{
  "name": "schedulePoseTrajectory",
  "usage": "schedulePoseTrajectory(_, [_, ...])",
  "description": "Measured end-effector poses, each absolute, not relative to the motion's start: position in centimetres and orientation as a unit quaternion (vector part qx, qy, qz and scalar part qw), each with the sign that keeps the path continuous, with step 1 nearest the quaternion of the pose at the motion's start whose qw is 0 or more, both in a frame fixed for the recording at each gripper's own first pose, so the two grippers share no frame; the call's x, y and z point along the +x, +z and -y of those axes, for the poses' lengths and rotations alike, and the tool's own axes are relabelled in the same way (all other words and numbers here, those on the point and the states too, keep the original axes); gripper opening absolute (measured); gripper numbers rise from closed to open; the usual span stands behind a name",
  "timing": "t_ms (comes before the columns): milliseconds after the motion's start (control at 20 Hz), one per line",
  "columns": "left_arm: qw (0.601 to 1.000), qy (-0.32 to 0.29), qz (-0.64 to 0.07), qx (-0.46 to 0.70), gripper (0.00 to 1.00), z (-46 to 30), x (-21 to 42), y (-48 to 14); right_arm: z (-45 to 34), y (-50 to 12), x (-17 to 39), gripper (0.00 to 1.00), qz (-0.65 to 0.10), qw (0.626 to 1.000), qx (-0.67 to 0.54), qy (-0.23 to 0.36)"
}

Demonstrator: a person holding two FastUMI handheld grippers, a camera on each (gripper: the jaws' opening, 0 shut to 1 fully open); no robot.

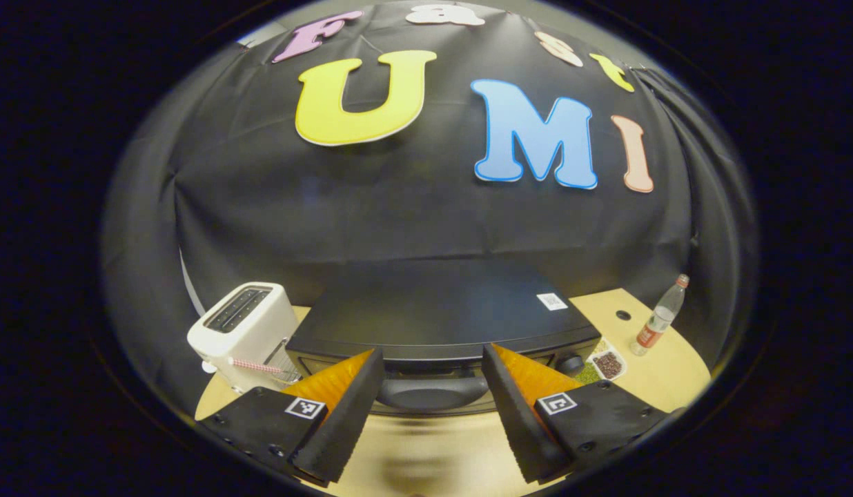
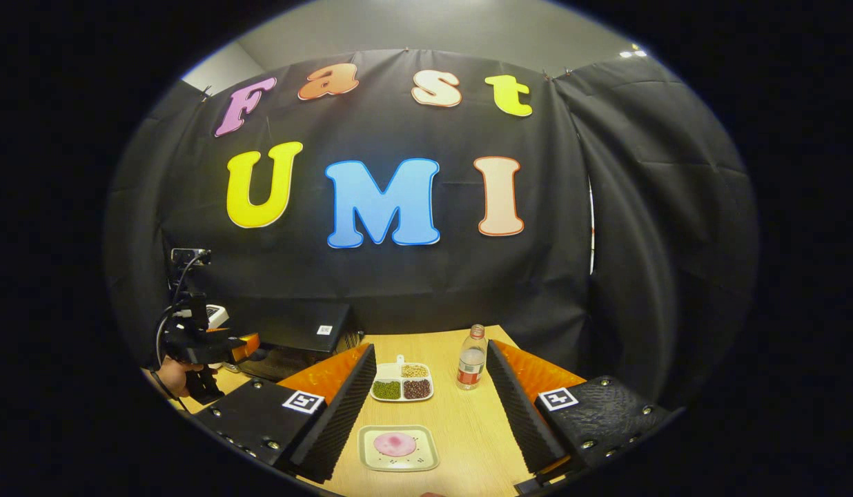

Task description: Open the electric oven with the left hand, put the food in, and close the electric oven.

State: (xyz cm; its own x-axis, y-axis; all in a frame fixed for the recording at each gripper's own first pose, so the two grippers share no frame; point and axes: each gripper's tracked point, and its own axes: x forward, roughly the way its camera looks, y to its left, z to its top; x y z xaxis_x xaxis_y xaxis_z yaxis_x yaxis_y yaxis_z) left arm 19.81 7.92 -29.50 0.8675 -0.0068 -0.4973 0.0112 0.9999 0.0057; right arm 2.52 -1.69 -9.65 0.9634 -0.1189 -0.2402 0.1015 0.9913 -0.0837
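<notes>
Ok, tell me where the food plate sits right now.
In the right gripper view, the food plate lies on the wooden table between the open right gripper fingers, just in front of the divided dish.

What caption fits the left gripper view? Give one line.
Open left claw lined up before the closed electric oven's handle, toaster beside the oven.

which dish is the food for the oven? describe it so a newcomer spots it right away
On the light wooden table, look right of the black electric oven, between the right gripper's open fingers. The nearest dish is a pale square plate holding one pink round slice. The white divided tray behind it holds three kinds of beans instead.
</notes>
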Motion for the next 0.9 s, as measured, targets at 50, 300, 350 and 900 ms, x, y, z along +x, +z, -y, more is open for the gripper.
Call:
schedulePoseTrajectory(50, [0.964,-0.002,-0.265,0.005,1.00,-8.1,20.0,-30.2,1.8,-9.8,2.5,0.97,-0.125,0.990,-0.035,-0.058])
schedulePoseTrajectory(300, [0.962,-0.003,-0.273,0.018,1.00,-8.3,20.3,-31.5,1.8,-10.3,2.3,0.97,-0.133,0.988,-0.038,-0.067])
schedulePoseTrajectory(350, [0.962,-0.001,-0.272,0.013,1.00,-8.4,20.3,-31.5,1.8,-10.3,2.3,0.97,-0.134,0.988,-0.037,-0.067])
schedulePoseTrajectory(900, [0.959,-0.006,-0.285,0.011,0.96,-8.1,13.1,-33.3,0.1,-10.1,2.4,0.97,-0.128,0.990,-0.035,-0.045])
